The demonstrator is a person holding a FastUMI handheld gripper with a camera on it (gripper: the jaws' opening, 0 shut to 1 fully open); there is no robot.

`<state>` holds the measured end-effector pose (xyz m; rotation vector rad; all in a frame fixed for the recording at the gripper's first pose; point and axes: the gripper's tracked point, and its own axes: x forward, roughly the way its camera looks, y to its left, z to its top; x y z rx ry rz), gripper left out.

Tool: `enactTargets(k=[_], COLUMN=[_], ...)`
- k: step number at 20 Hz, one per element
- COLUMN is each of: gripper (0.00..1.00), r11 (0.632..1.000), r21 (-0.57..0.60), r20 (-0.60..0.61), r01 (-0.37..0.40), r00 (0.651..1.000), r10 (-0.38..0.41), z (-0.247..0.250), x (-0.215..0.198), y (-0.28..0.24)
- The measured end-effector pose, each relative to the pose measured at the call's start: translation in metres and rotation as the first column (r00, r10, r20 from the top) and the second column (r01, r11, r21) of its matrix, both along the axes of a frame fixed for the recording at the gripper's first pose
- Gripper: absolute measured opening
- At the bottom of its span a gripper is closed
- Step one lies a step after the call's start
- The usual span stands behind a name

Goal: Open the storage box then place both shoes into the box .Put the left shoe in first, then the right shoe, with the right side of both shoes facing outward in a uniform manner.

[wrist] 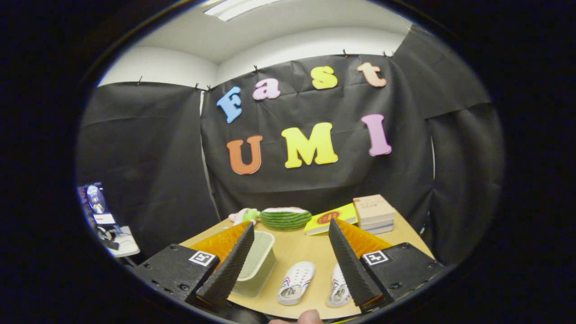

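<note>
A pale green storage box [256,265] stands on the wooden table [297,247], partly behind my left finger [229,265]. Right of the box lie two white shoes with red and blue stripes, soles on the table. One shoe [296,282] shows in full between my fingers. The other shoe [338,288] is half hidden by my right finger [348,265]. My gripper [288,265] hangs open above the table's near edge, well above the shoes, with nothing between its fingers. From this angle I cannot see whether the box has a lid on.
At the table's far side lie a watermelon-shaped toy [285,218], a small pink and green toy [243,216], a yellow book [329,218] and a stack of boxes [374,213]. A side table with devices [108,229] stands left. A fingertip [310,317] shows below.
</note>
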<state>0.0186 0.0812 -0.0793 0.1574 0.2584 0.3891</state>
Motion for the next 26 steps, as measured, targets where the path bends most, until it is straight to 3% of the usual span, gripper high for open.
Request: enactTargets(k=[6, 12, 18, 25, 26], gripper=[1.0, 1.0, 0.96, 0.75, 0.66], r11=[0.977, 0.919, 0.85, 0.798, 0.785], r21=[0.12, 0.297, 0.47, 0.574, 0.593], r20=[-0.16, -0.33, -0.471, -0.529, -0.533], r01=[-0.178, -0.26, -0.239, -0.184, -0.178], r00=[0.967, 0.875, 0.746, 0.66, 0.645], r10=[0.196, 0.354, 0.47, 0.534, 0.548], z=[-0.052, -0.106, -0.158, -0.186, -0.185], x=[0.011, 0.013, 0.017, 0.026, 0.022], y=[0.037, 0.07, 0.107, 0.131, 0.132])
